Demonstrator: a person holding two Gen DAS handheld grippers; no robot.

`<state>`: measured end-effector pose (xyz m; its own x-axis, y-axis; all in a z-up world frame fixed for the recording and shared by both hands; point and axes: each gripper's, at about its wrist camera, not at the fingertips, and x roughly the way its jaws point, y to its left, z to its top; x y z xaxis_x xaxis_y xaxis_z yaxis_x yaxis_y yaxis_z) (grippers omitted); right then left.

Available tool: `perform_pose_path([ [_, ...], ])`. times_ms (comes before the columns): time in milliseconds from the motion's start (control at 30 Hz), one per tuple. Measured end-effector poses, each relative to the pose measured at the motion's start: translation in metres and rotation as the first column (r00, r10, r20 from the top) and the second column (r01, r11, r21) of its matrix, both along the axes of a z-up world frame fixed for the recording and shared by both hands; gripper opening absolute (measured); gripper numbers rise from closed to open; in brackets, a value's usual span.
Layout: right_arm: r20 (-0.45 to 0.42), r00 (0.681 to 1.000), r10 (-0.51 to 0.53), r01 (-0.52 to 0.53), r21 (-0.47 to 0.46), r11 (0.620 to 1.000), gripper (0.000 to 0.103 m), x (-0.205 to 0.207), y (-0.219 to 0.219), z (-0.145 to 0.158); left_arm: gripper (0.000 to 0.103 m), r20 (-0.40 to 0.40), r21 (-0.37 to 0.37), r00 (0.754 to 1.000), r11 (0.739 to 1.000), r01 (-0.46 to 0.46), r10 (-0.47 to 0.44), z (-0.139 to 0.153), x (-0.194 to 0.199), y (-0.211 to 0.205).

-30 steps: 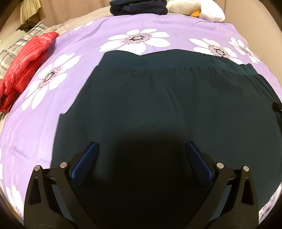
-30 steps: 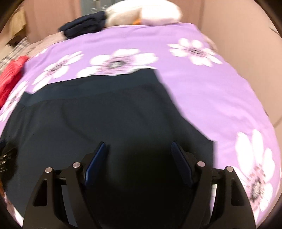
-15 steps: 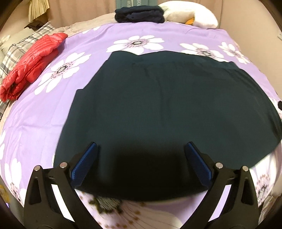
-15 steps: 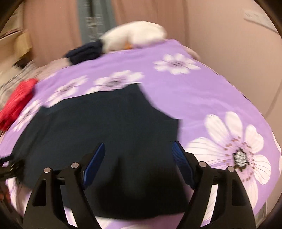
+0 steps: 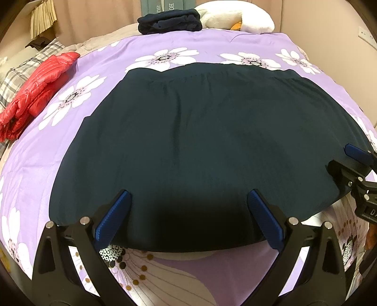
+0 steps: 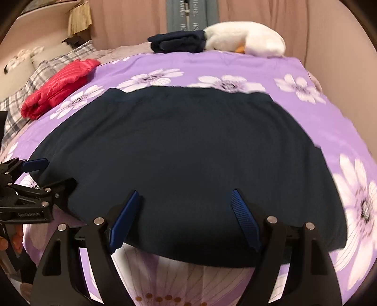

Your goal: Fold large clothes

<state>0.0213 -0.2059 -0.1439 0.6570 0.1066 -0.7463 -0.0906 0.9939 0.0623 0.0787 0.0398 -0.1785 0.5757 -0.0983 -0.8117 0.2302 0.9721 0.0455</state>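
A large dark teal garment (image 5: 200,141) lies spread flat on the purple flowered bedspread (image 5: 47,146); it also shows in the right wrist view (image 6: 183,150). My left gripper (image 5: 188,211) is open and empty, hovering above the garment's near hem. My right gripper (image 6: 186,211) is open and empty above the near hem too. The right gripper shows at the right edge of the left wrist view (image 5: 353,164), and the left gripper shows at the left edge of the right wrist view (image 6: 28,183).
A red puffer jacket (image 5: 37,91) lies at the bed's left side beside a plaid pillow (image 5: 14,73). A folded dark garment (image 5: 169,21) and a white plush toy (image 5: 238,18) sit at the far end. A wall runs along the right.
Both grippers have pulled back and up from the garment, so its near hem and the bedspread below it now show. The garment lies still.
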Motion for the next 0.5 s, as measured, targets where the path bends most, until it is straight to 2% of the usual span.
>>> perform_pose_path([
  [300, 0.055, 0.989, -0.138, 0.139, -0.016, 0.99, 0.08, -0.011, -0.042, -0.001, 0.101, 0.029, -0.006, 1.0, 1.0, -0.01, 0.011, -0.002, -0.006, 0.009],
  [500, 0.062, 0.975, -0.214, 0.215, -0.004, 0.977, 0.08, -0.019, -0.069, -0.001, 0.101, 0.014, -0.016, 0.998, 0.998, -0.054, 0.054, -0.005, -0.001, 0.028],
])
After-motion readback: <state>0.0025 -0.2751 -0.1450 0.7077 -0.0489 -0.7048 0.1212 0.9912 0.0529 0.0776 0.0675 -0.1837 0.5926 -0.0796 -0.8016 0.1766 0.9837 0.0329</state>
